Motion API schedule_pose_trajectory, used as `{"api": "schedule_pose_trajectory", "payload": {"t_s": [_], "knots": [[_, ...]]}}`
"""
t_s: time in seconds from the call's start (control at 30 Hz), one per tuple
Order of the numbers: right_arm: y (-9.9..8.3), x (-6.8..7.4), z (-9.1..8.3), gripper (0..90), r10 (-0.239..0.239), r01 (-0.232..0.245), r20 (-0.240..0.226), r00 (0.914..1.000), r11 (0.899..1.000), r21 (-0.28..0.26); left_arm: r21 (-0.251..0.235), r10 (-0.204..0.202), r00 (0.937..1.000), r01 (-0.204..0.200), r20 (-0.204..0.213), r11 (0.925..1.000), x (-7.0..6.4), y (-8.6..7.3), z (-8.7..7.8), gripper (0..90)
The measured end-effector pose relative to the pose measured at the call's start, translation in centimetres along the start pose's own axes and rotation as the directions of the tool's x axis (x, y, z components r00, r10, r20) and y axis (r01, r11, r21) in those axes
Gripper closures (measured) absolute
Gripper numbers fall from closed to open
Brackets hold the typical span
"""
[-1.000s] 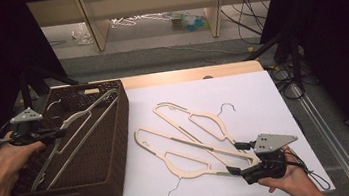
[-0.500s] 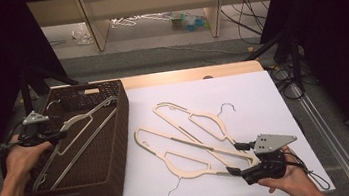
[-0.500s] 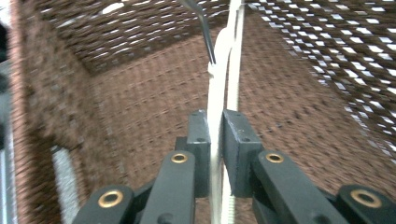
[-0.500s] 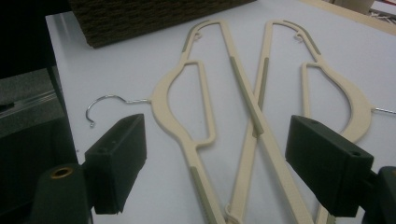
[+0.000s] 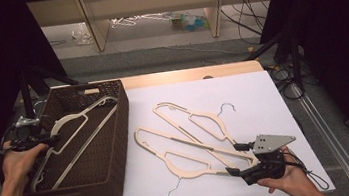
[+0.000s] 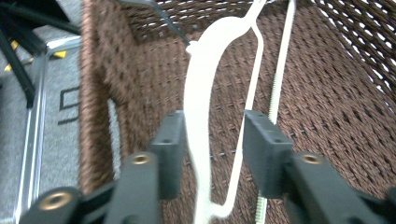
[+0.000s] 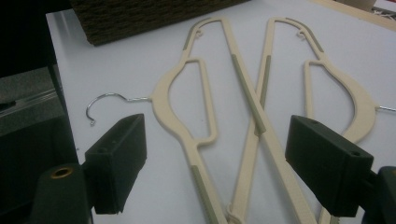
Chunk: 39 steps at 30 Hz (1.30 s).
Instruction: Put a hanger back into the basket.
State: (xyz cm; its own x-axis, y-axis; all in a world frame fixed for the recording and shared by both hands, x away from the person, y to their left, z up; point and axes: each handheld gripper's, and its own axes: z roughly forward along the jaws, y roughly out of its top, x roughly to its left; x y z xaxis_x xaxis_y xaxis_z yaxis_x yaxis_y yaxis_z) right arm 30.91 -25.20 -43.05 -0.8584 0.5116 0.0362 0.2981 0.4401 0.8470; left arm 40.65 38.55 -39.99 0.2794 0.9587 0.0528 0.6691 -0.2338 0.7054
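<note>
A cream hanger (image 5: 67, 122) lies slanted inside the brown wicker basket (image 5: 123, 115) at the table's left. My left gripper (image 5: 43, 141) sits at the basket's left rim. In the left gripper view it (image 6: 217, 154) is open, and the hanger's thick shoulder (image 6: 200, 112) passes between the jaws, against the left one. Two more cream hangers (image 5: 167, 135) (image 5: 206, 122) lie crossed on the white table top (image 5: 263, 97). My right gripper (image 5: 238, 159) is open at their near ends. In the right gripper view (image 7: 222, 163) the jaws straddle both hangers (image 7: 182, 121) (image 7: 345, 98) just above the table.
Black tripod legs (image 5: 25, 91) stand beside the basket at left. Cables (image 5: 286, 81) run along the table's right edge. Beyond the table's far edge are a lower floor, wooden shelf legs (image 5: 92, 22) and several loose hangers (image 5: 137, 19).
My left hand and gripper have sunk slightly at the basket's left rim, and the hanger has settled lower in the basket. The right gripper has stayed put.
</note>
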Motion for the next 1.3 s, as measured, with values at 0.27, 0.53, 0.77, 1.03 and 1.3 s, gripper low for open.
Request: {"api": "schedule_pose_trajectory", "payload": {"t_s": [0.27, 0.53, 0.77, 1.03, 1.3], "knots": [[0.0, 0.0, 0.1, 21.3, 0.002, -0.002, 0.0, 1.0, 1.0, 0.003, -0.1, -0.09, 0.996, 0.089, -0.003, 0.991, -2.2, 0.5, -2.1, 41.1], [-0.1, -0.1, 0.1, 21.2, 0.007, -0.007, 0.01, 0.9999, 1.0, -0.011, -0.249, -0.018, 0.9888, 0.055, 0.148, 0.967, -8.7, 1.6, -4.4, 28.9], [-0.2, -0.1, 0.1, 21.1, 0.008, -0.008, 0.016, 0.9998, 1.0, -0.027, -0.35, 0.083, 0.9664, 0.008, 0.244, 0.9369, -14.3, 1.4, -5.7, 24.4], [-0.5, 0.0, 0.3, 21.1, 0.005, -0.005, 0.004, 1.0, 1.0, -0.017, -0.422, 0.179, 0.9231, -0.02, 0.34, 0.9063, -18.7, 0.7, -6.9, 23.0], [-0.4, 0.0, 0.2, 20.9, 0.012, -0.012, 0.013, 0.9998, 0.999, -0.041, -0.471, 0.261, 0.8967, -0.068, 0.358, 0.8794, -22.7, -0.7, -6.3, 22.1]]}}
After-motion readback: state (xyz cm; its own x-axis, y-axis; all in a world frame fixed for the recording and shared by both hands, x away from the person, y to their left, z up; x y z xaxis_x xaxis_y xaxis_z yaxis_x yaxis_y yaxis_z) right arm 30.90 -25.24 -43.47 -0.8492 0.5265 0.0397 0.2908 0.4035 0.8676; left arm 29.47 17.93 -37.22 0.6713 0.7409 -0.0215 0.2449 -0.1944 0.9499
